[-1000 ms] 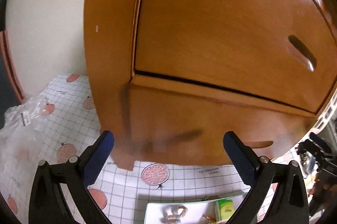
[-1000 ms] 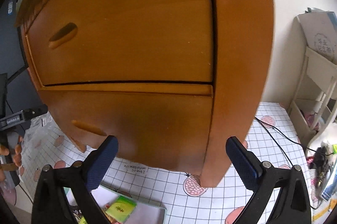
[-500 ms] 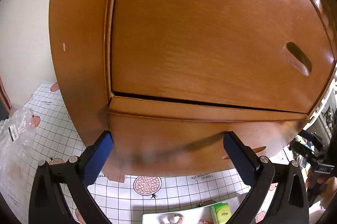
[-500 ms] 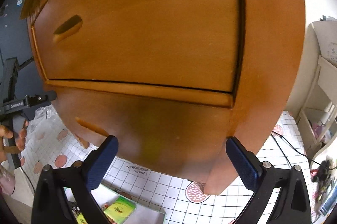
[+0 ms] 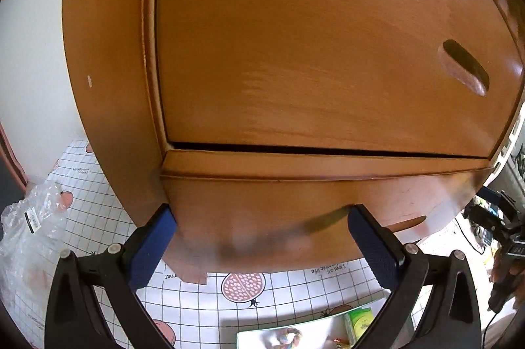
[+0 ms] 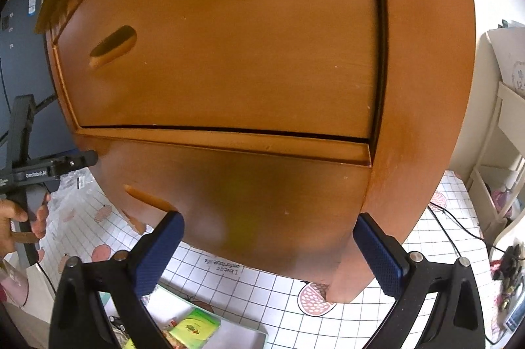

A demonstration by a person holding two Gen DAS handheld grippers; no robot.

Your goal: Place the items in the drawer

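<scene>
Facing the wooden cabinet (image 5: 295, 53) with both claws, I've got the lower drawer (image 5: 295, 201) filling the bottom half of each wrist view. The left gripper (image 5: 262, 234) is spread wide with nothing between its blue pads (image 5: 151, 247), and its tips look pressed up to, or just short of, the drawer front at the left edge; I can't tell if they touch. The right gripper (image 6: 269, 247) is likewise released and empty, fingers straddling the right half of the same front.

That drawer reads to me as solid, stiff timber, probably weighty and smooth-lacquered, so pinching the flat face would likely slip. The place to take hold is the slotted handle cut-out (image 6: 147, 198), sitting left of the right claw's tips and, in the left view, off to the right of that claw. The upper drawer (image 6: 229, 53) has its own slot (image 6: 113, 45), higher up and well clear of both claws.

The items wait below: a white tray (image 6: 229, 336) on the gridded tablecloth (image 6: 262, 283), carrying a green packet (image 6: 193, 327) and some small bits I can't make out. The packet looks light and a bit crushable, so I'd take it by its flat sides. Tray lies beneath and behind both claws' tips, near the camera. Person's hand (image 6: 19, 217) on the other handle shows at the left edge.
</scene>
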